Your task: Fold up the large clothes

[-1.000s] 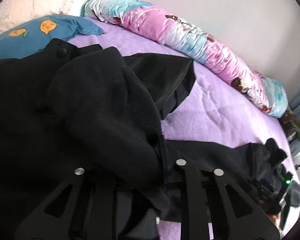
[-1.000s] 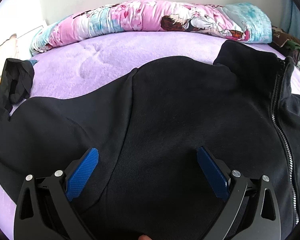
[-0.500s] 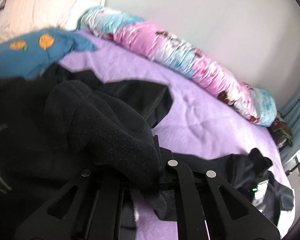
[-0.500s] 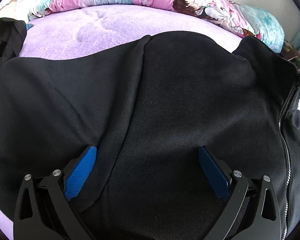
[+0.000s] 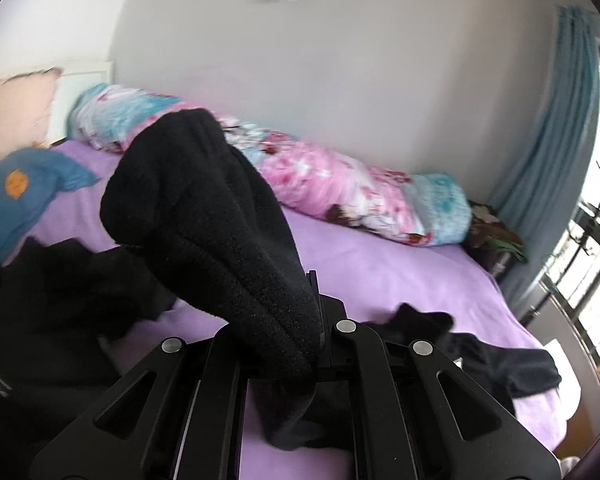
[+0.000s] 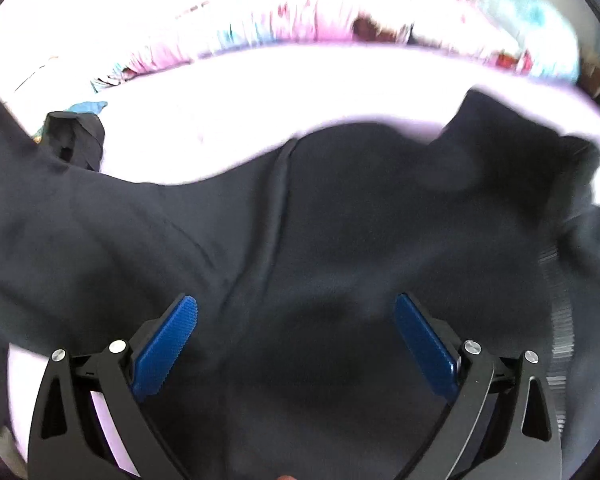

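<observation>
A large black fleece jacket lies on a purple bed. My left gripper is shut on a fold of the jacket and holds it lifted above the bed; the fabric drapes over the jaws and hides the fingertips. In the right wrist view the jacket's body spreads flat, with its zipper at the right. My right gripper is open, its blue pads wide apart just above the fabric, holding nothing.
A rolled pink and blue quilt lies along the wall. A blue pillow sits at the left. More dark clothing lies at the left and near the right bed edge. A curtain and window are at the right.
My left gripper has risen with the jacket fold, lifting it well off the bed. The right view has turned overexposed and shifted slightly; its jaws stay open.
</observation>
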